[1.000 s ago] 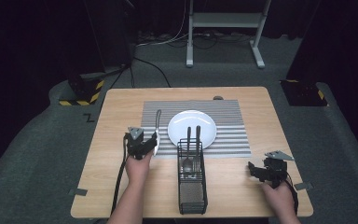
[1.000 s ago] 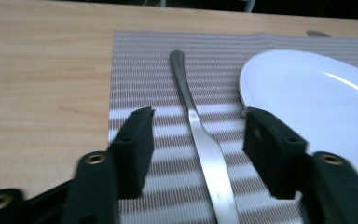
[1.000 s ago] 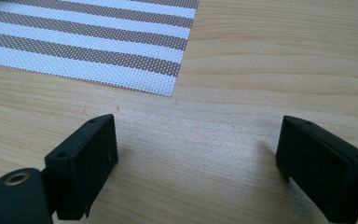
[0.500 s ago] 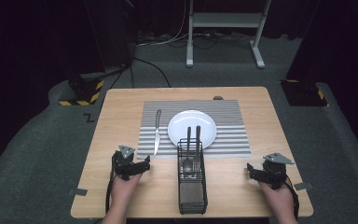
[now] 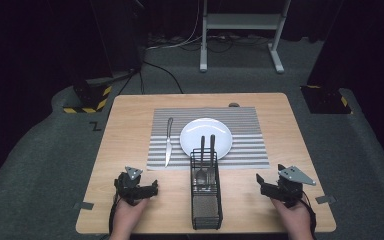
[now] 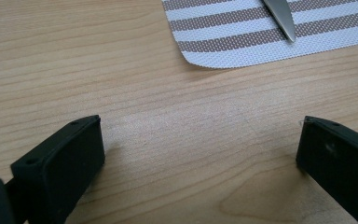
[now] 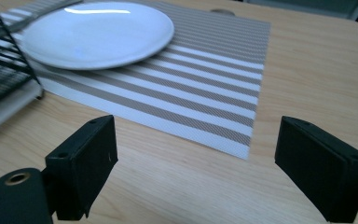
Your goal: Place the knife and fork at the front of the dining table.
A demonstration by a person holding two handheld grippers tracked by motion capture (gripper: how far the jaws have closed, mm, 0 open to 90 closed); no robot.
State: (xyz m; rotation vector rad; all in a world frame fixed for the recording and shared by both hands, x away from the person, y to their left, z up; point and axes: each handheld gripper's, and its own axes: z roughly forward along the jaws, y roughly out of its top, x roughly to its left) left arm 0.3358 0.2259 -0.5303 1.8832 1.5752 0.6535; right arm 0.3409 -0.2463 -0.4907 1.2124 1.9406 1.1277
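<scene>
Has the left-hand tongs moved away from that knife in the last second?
Yes. The left tongs have pulled back from the knife toward the table's near edge, jaws open.

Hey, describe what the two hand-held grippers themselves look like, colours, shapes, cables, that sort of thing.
Both are black. The left hand-held gripper and the right hand-held gripper each carry a grey three-cornered plate on top. Their jaws are chunky, matte black rectangular blocks with small round holes. A black cable trails from the left one along the forearm. No sleeves show on the forearms.
</scene>
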